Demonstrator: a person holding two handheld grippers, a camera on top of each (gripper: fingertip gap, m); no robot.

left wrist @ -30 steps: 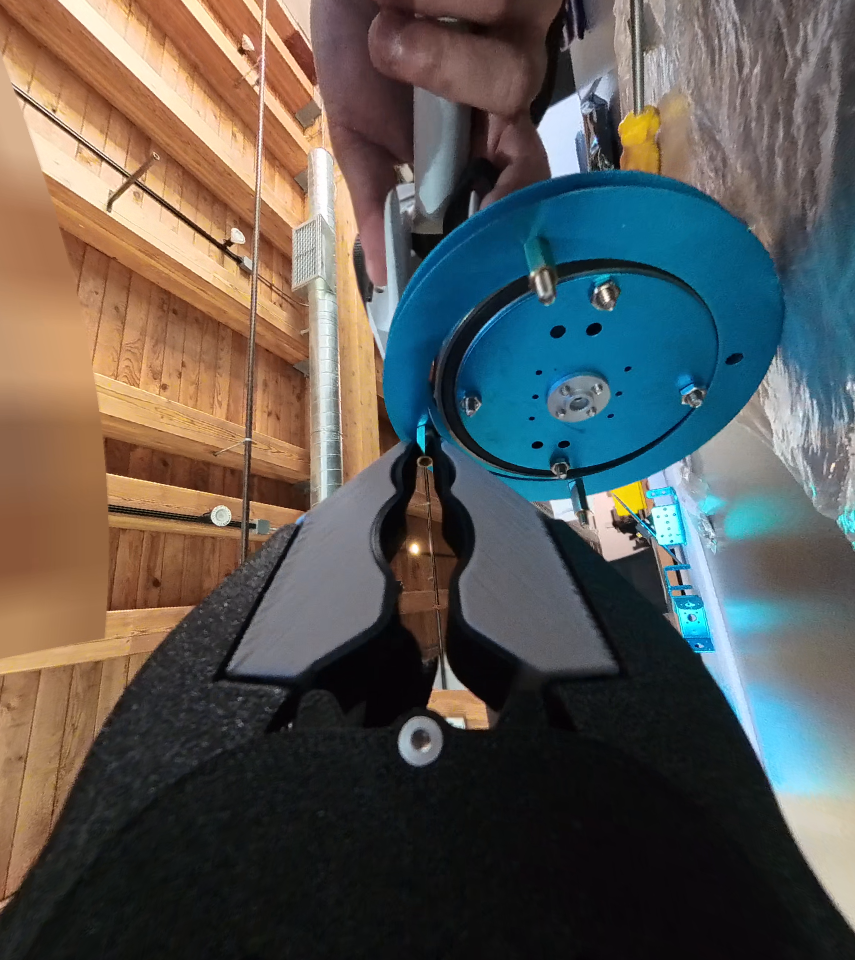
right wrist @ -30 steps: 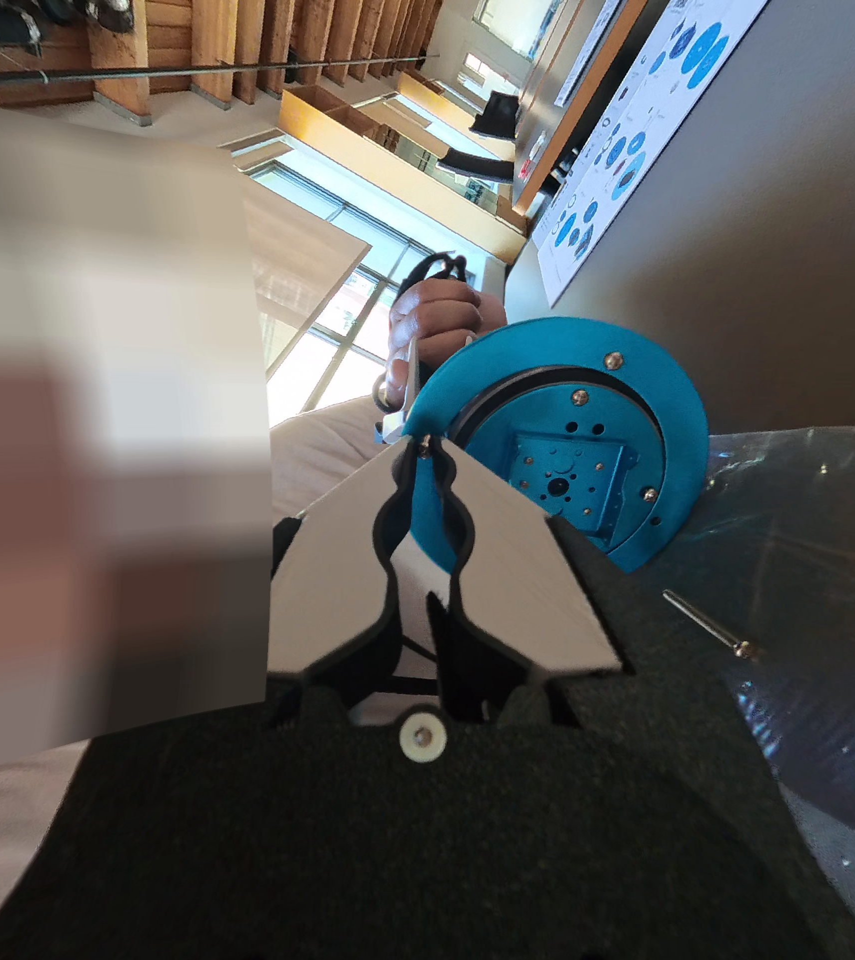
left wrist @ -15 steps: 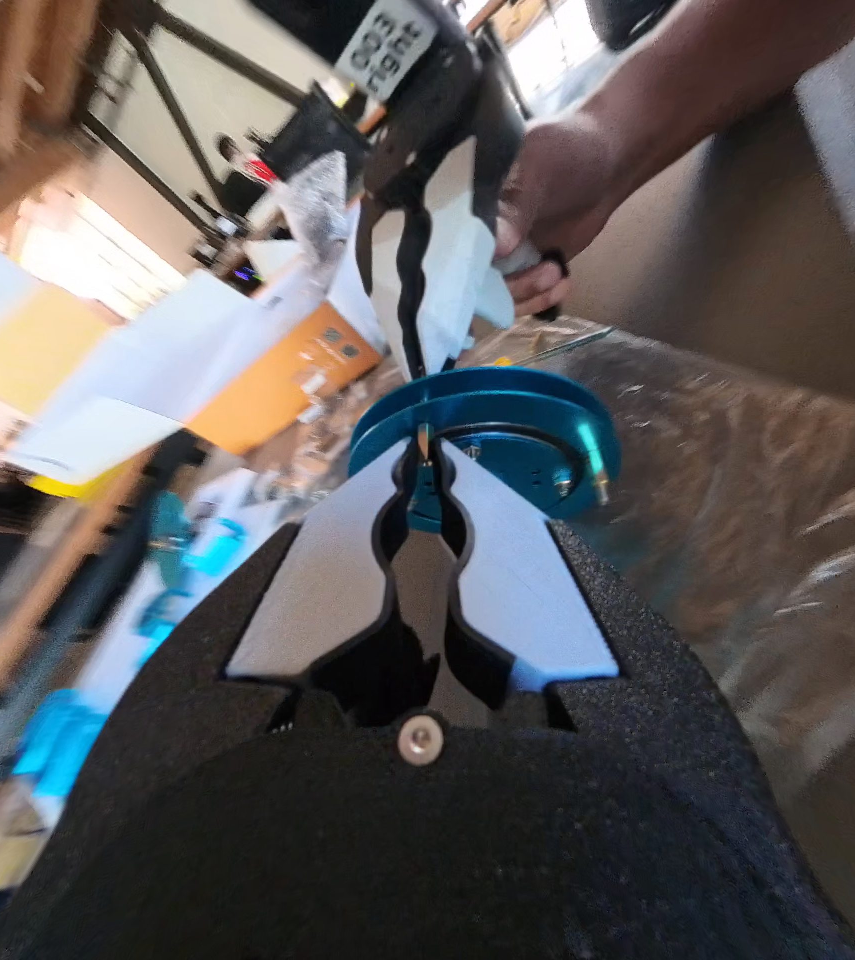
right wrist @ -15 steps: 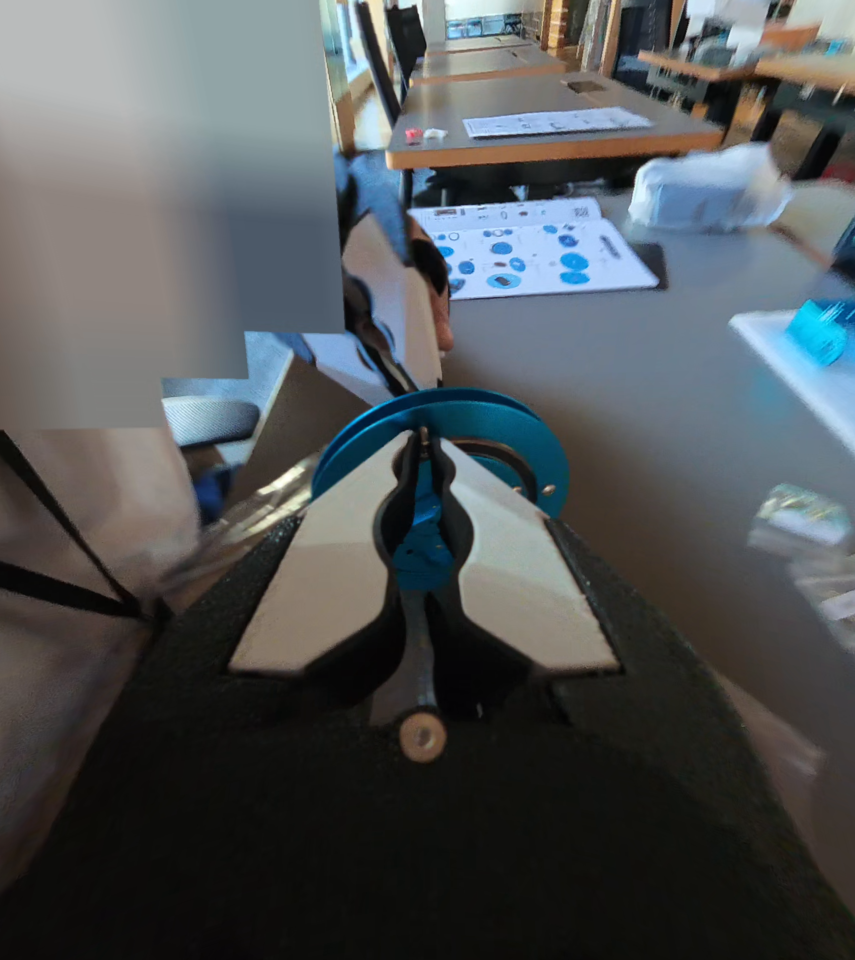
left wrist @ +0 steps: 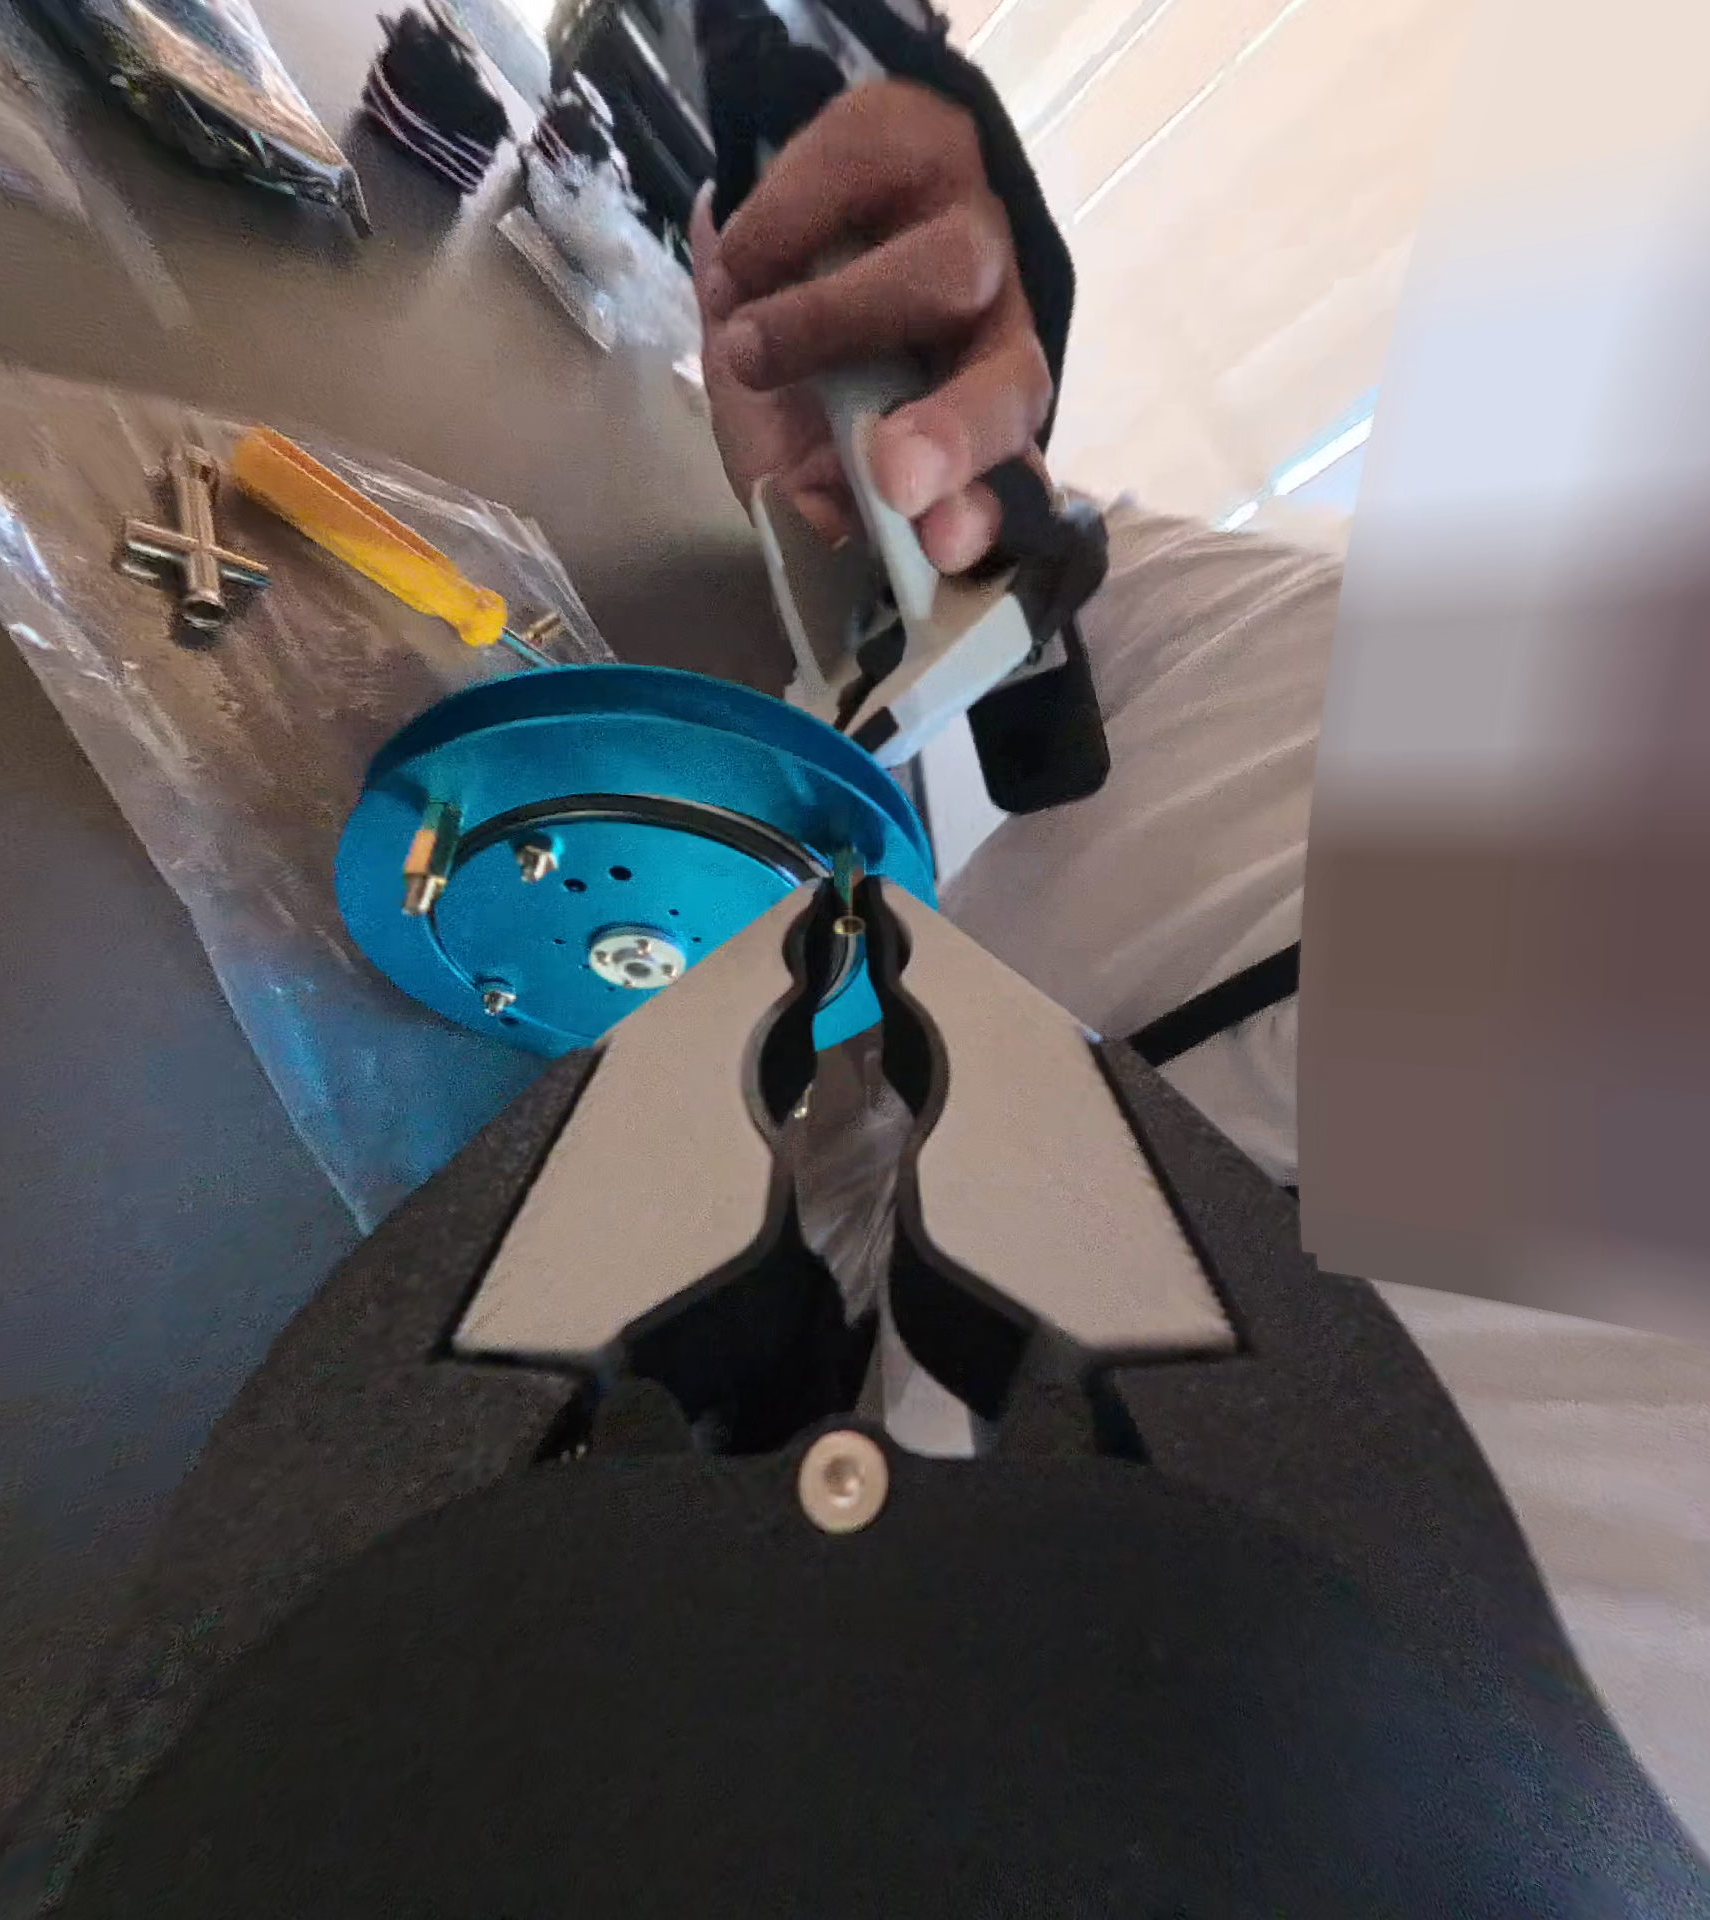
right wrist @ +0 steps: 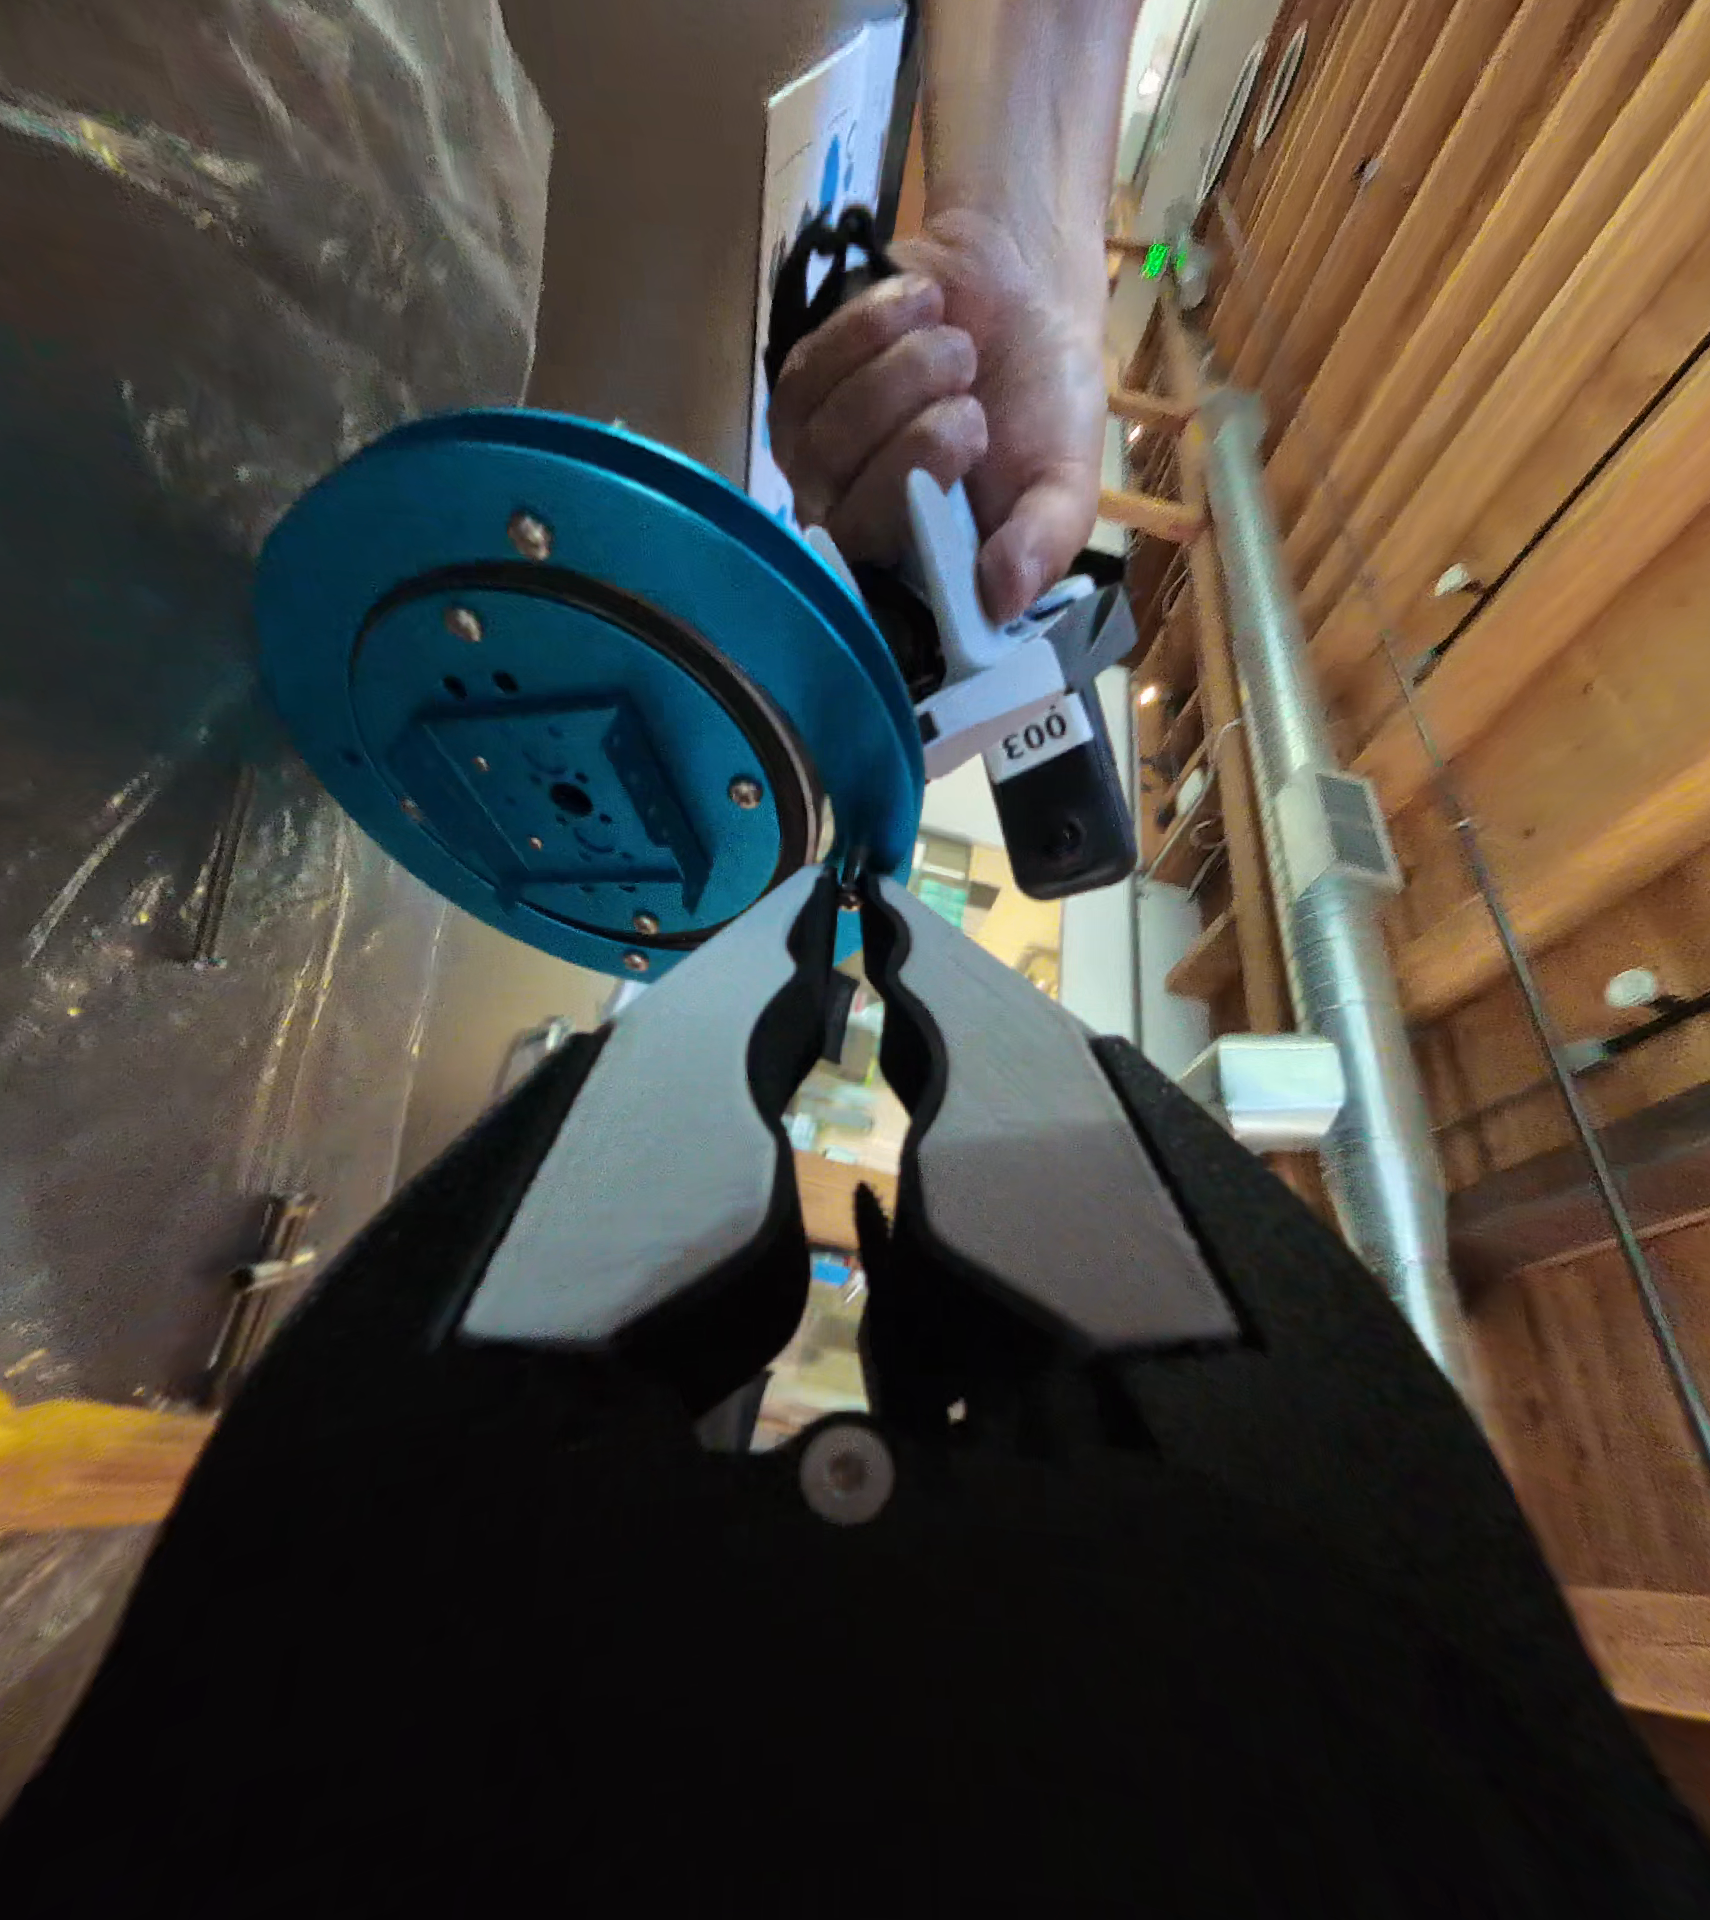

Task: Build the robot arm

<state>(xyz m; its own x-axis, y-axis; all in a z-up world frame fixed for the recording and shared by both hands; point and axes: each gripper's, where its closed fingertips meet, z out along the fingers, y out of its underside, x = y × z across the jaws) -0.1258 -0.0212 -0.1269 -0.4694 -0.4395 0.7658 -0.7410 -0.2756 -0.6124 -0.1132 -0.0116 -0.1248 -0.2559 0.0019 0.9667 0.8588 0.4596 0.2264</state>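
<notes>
Both grippers are clamped on the same blue disc assembly (left wrist: 622, 852), at opposite edges, so it spans between them, held up off the surface.

Left gripper (left wrist: 846, 894): jaws nearly closed on a small brass standoff (left wrist: 847, 920) at the disc's near rim. Disc lies ahead and left of the tips, its face tilted toward the camera. A second brass standoff (left wrist: 427, 862) sticks out at the far-left rim.

Right gripper (right wrist: 846, 888): jaws pinched on the disc rim, maybe on a screw there; the contact is too small and dark to be sure. In this view the disc (right wrist: 560, 696) is up-left of the tips and shows its other face, with a square blue bracket (right wrist: 560, 800) in the middle.

Each view shows the opposite hand (left wrist: 872, 312) gripping its handle just behind the disc.

Below, a clear plastic sheet (left wrist: 207, 727) on the grey surface (left wrist: 51, 1143) carries an orange-handled screwdriver (left wrist: 373, 540) and a metal cross wrench (left wrist: 191, 551).

Right wrist view is rolled and motion-blurred; the disc's far rim is hidden behind the fingers.
</notes>
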